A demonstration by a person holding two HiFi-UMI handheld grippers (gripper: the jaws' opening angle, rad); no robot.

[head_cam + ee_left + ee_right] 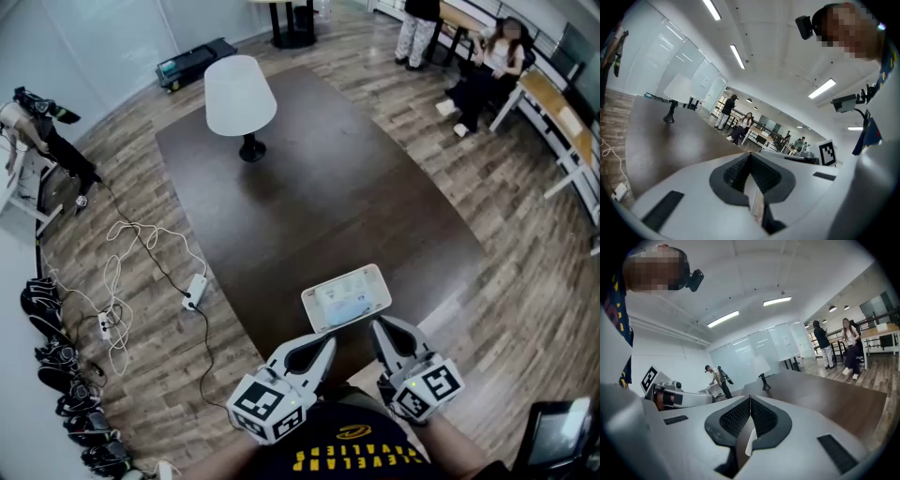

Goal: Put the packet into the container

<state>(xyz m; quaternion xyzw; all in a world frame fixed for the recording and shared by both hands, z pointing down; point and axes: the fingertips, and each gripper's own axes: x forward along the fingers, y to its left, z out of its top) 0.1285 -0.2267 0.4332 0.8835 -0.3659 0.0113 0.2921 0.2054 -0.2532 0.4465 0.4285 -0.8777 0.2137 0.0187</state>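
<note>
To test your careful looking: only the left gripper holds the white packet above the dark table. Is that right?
No. Both hold it: the left gripper and the right gripper are each shut on the near edge of the white packet, above the dark table. The head view shows this, and each gripper view shows a thin edge pinched.

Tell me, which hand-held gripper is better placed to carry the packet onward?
Neither clearly: the left hand-held gripper and the right hand-held gripper both clamp the packet's near edge, about evenly placed.
</note>
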